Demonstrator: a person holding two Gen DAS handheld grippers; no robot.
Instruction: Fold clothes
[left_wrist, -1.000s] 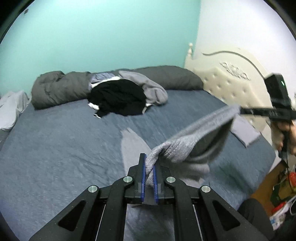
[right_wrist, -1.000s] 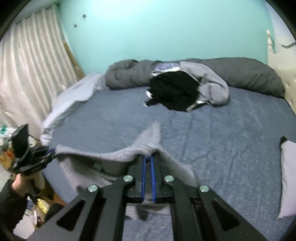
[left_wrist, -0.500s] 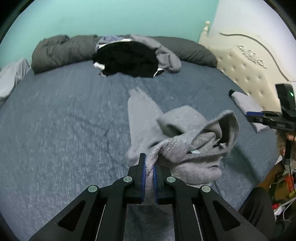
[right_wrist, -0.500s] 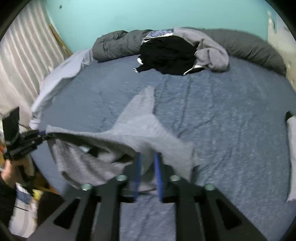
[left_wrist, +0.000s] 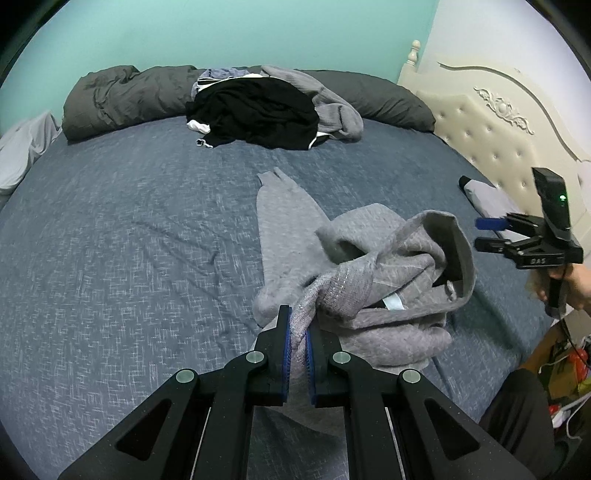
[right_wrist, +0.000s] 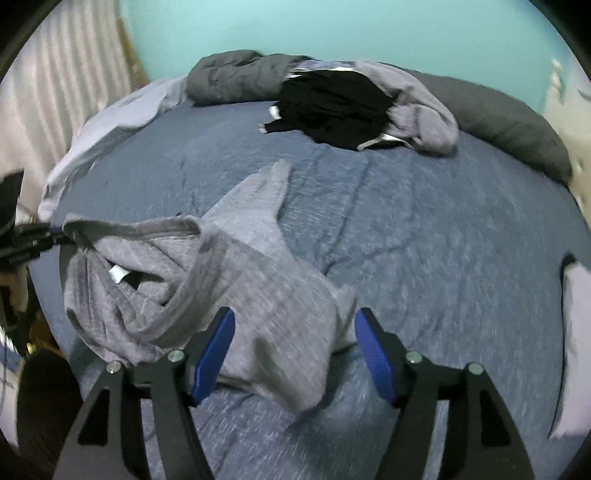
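- Grey knit garment (left_wrist: 373, 280) bunched in the lower middle of the left wrist frame on the blue bedspread (left_wrist: 129, 229), one long flat part stretched toward the frame's centre.
- Twisted edge of it pinched tight between the blue pads of the left gripper (left_wrist: 298, 334), jaws nearly closed on the fabric.
- Same garment (right_wrist: 207, 273) at lower left of the right wrist frame, a loose fold lying between the right gripper's (right_wrist: 293, 345) jaws.
- Right jaws wide apart and opening, blue pads (right_wrist: 216, 341) clear of the cloth; nothing gripped.
- Right gripper also at the right edge of the left wrist frame, held by a hand (left_wrist: 570, 282), apart from the garment.
- Farther up the bed: heap of black and grey clothes (left_wrist: 258, 107) against a dark grey rolled duvet (left_wrist: 122, 96).
- Cream tufted headboard (left_wrist: 491, 136) at upper right; teal wall (left_wrist: 221, 33) behind.
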